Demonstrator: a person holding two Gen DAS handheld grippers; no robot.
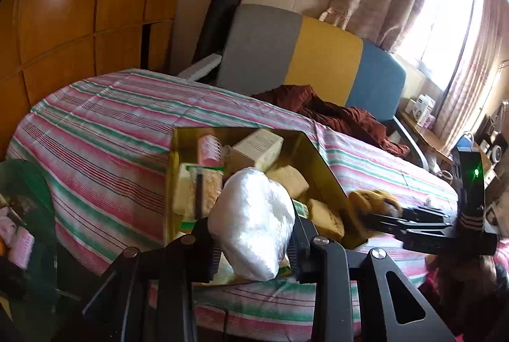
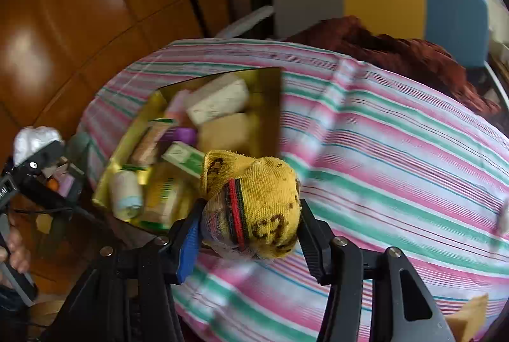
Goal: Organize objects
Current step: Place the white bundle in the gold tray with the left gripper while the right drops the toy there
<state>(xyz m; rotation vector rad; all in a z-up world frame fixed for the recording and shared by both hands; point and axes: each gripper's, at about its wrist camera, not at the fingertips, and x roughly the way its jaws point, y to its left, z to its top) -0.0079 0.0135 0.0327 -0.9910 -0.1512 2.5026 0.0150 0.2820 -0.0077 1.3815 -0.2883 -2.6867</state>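
Jaws clamped on white bag [image 1: 254,227], yellow sock [image 2: 254,208]

Home bedroom: bed [image 1: 111,119] had a striped sheet, tricolour headboard [image 1: 318,55], wooden wardrobe [image 1: 79,7] beside it, curtained window [image 1: 445,1], cluttered bedside table [image 1: 423,131].

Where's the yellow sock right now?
The yellow sock is clamped in the right gripper, held above the striped bedspread just beside the gold box's near corner; the left wrist view shows it at the box's right edge.

L hand-held gripper [image 1: 251,233] clamped on a load; R hand-held gripper [image 2: 251,225] likewise, both angled down.
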